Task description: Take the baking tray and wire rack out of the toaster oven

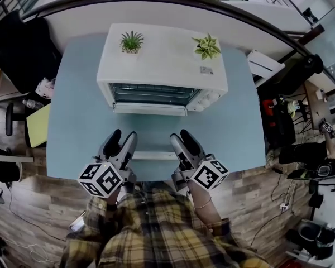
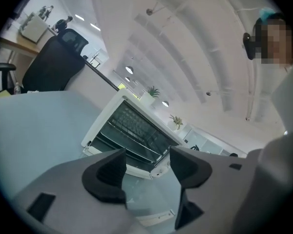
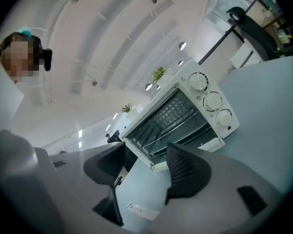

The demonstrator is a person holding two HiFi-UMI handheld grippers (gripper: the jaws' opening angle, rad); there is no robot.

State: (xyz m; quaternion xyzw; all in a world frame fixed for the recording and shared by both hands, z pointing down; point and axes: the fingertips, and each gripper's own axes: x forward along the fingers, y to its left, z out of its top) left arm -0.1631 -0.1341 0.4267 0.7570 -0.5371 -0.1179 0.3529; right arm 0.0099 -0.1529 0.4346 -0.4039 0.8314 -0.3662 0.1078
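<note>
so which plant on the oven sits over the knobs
The paler plant, at the right end of the toaster oven's top above the knobs; the darker, spiky plant stands at the left end.

The toaster oven point(image 1: 162, 66) stands on the worktop point(image 1: 72, 127) toward its far edge, with its opening facing me. On its top sit the left plant point(image 1: 132, 41) and the right plant point(image 1: 206, 46), both near the back. The wire rack point(image 1: 151, 94) lies inside the oven, and the knobs point(image 1: 209, 98) are right of the opening. The door handle point(image 1: 151, 156) lies nearest me, between my left gripper point(image 1: 123, 134) and my right gripper point(image 1: 181, 135). A chair point(image 1: 22, 49) stands off the worktop's far left corner.
</note>
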